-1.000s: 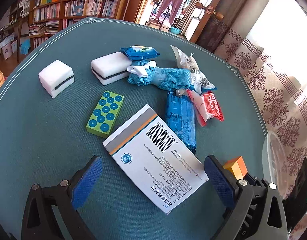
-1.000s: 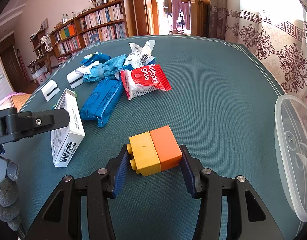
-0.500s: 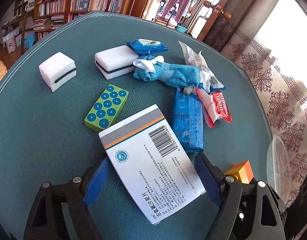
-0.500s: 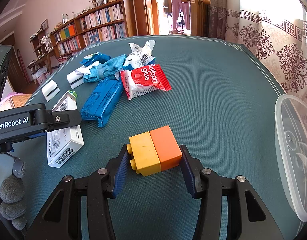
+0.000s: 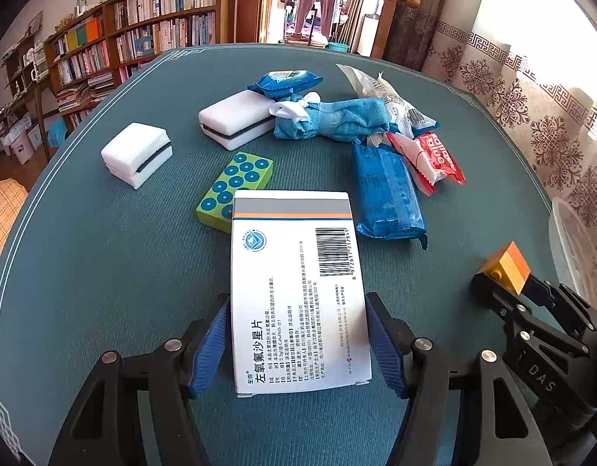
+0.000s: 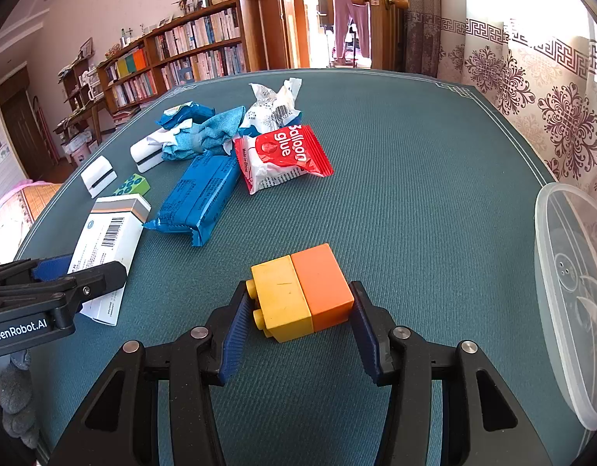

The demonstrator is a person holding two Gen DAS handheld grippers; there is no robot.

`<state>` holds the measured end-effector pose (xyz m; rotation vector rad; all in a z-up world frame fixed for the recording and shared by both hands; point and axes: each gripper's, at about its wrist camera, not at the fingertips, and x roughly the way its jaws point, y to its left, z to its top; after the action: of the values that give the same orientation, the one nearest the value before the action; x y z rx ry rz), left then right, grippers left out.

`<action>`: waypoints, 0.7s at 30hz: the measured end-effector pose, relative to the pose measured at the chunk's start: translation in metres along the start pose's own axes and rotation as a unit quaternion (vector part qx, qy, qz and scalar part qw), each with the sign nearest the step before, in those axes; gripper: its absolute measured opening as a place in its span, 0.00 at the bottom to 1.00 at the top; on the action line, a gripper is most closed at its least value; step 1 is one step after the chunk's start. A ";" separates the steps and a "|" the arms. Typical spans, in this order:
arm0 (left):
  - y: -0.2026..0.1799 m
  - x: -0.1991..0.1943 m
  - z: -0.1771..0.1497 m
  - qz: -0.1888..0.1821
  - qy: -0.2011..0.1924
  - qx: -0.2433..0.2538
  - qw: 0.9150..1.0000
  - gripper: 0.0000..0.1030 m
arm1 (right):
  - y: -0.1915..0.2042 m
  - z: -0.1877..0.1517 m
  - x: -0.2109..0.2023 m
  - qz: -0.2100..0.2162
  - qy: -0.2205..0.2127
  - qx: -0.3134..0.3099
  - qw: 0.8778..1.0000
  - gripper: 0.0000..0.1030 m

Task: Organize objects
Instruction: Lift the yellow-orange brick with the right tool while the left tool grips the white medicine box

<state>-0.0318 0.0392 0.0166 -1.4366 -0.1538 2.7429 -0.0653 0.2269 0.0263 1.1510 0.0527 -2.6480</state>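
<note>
My left gripper [image 5: 298,334] is shut on a white medicine box [image 5: 294,287] with a barcode; the box lies flat on the green table [image 5: 104,264] and now points straight ahead. The box also shows in the right wrist view [image 6: 108,240], with the left gripper [image 6: 46,283] on it. My right gripper [image 6: 298,326] is shut on a yellow-and-orange toy brick [image 6: 302,291] resting on the table; the brick shows in the left wrist view [image 5: 506,268] too.
A green dotted block [image 5: 236,190], two white sponges [image 5: 137,153] [image 5: 236,118], a blue cloth [image 5: 329,120], a blue packet [image 5: 385,194], a red "Balloon glue" packet [image 6: 282,155] and a crumpled wrapper [image 6: 273,106] lie beyond. A clear plastic lid [image 6: 574,291] sits at the right edge.
My left gripper has closed on the medicine box and turned it from slanted to straight. The right gripper and brick have not moved.
</note>
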 end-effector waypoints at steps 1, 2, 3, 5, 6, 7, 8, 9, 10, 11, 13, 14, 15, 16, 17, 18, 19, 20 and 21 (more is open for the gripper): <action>-0.001 0.000 0.000 0.003 -0.004 0.002 1.000 0.68 | 0.000 0.000 0.000 0.000 0.000 0.000 1.000 0.49; -0.002 0.001 0.000 0.005 -0.005 0.005 1.000 0.68 | 0.000 0.000 0.000 0.000 0.000 0.000 1.000 0.49; -0.003 0.001 0.000 0.007 -0.008 0.007 1.000 0.68 | 0.000 0.000 0.000 0.000 0.000 0.000 1.000 0.49; -0.005 0.002 0.000 0.008 -0.013 0.009 1.000 0.68 | 0.000 0.000 0.000 0.000 0.000 0.000 1.000 0.49; -0.005 0.002 -0.001 0.009 -0.015 0.012 1.000 0.67 | 0.000 0.000 0.000 0.000 0.000 0.000 1.000 0.49; -0.005 0.002 -0.001 0.011 -0.018 0.013 1.000 0.66 | 0.000 0.000 0.000 0.000 0.000 0.000 1.000 0.49; -0.005 0.002 -0.001 0.010 -0.018 0.014 1.000 0.66 | 0.000 0.000 0.000 0.000 0.000 0.000 1.000 0.49; -0.005 0.002 -0.002 0.010 -0.019 0.014 1.000 0.65 | 0.000 0.000 0.000 0.000 0.000 0.000 1.000 0.49; -0.006 0.001 -0.002 0.010 -0.020 0.014 1.000 0.65 | 0.000 0.000 0.000 0.000 0.000 0.000 1.000 0.49; -0.006 0.000 -0.002 0.011 -0.022 0.016 1.000 0.65 | 0.000 0.000 0.000 0.000 0.000 0.000 1.000 0.49; -0.009 -0.005 -0.002 0.013 -0.030 0.021 0.999 0.65 | 0.000 0.000 0.000 -0.002 0.000 -0.001 1.000 0.49; -0.009 -0.008 -0.002 0.013 -0.035 0.023 0.999 0.65 | 0.000 0.000 0.000 -0.001 0.000 -0.001 1.000 0.49; -0.010 -0.011 -0.003 0.012 -0.039 0.026 0.999 0.65 | 0.000 0.000 0.000 0.001 -0.001 0.000 1.000 0.49; -0.011 -0.014 -0.003 0.012 -0.044 0.028 0.999 0.65 | -0.002 0.000 -0.001 0.009 -0.002 0.004 1.000 0.49; -0.011 -0.017 -0.003 0.013 -0.049 0.030 0.998 0.65 | -0.005 0.000 -0.002 0.017 -0.002 0.010 1.000 0.48; -0.012 -0.020 -0.003 0.014 -0.054 0.032 0.998 0.65 | -0.008 0.000 -0.003 0.024 -0.002 0.014 1.000 0.48; -0.012 -0.023 -0.003 0.014 -0.058 0.034 0.998 0.65 | -0.010 0.000 -0.004 0.029 0.000 0.018 0.999 0.48; -0.013 -0.025 -0.003 0.013 -0.061 0.035 0.997 0.65 | -0.011 0.000 -0.007 0.033 0.001 0.020 0.999 0.48; -0.013 -0.026 -0.001 0.011 -0.062 0.036 0.997 0.65 | -0.011 -0.001 -0.011 0.036 -0.002 0.018 0.999 0.48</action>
<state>-0.0159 0.0504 0.0388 -1.2581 -0.0410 2.8249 -0.0606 0.2395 0.0328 1.1377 -0.0363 -2.5976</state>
